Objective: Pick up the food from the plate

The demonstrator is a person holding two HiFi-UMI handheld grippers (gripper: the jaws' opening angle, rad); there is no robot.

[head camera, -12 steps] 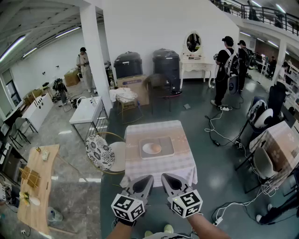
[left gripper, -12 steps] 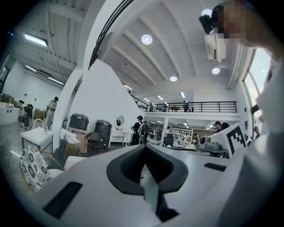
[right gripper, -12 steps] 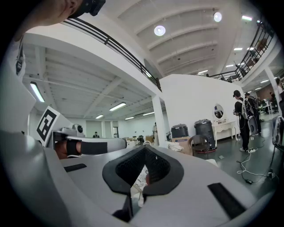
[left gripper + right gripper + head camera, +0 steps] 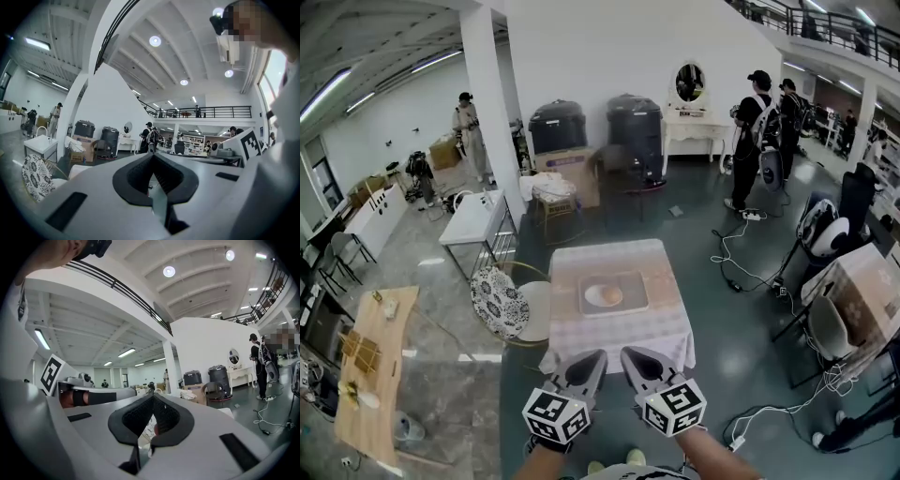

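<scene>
A small table with a pale checked cloth (image 4: 614, 323) stands ahead of me in the head view. On it lies a grey tray (image 4: 630, 281) with a white plate (image 4: 592, 296), and a round orange-brown piece of food (image 4: 610, 296) sits on the plate. My left gripper (image 4: 592, 358) and right gripper (image 4: 630, 355) hang side by side low in the head view, short of the table's near edge. Both are shut with nothing between their pads. In the left gripper view the left gripper's (image 4: 152, 157) dark tips meet. The right gripper's (image 4: 153, 397) tips also touch in the right gripper view.
A chair with a patterned cushion (image 4: 499, 305) stands at the table's left side. A long wooden table (image 4: 370, 375) runs along the far left. Cables (image 4: 741, 272) trail over the floor on the right, beside chairs and another clothed table (image 4: 862, 281). People (image 4: 750, 141) stand at the back.
Both grippers and the table have shifted only a few pixels in the head view. Both grippers are still shut and empty.
</scene>
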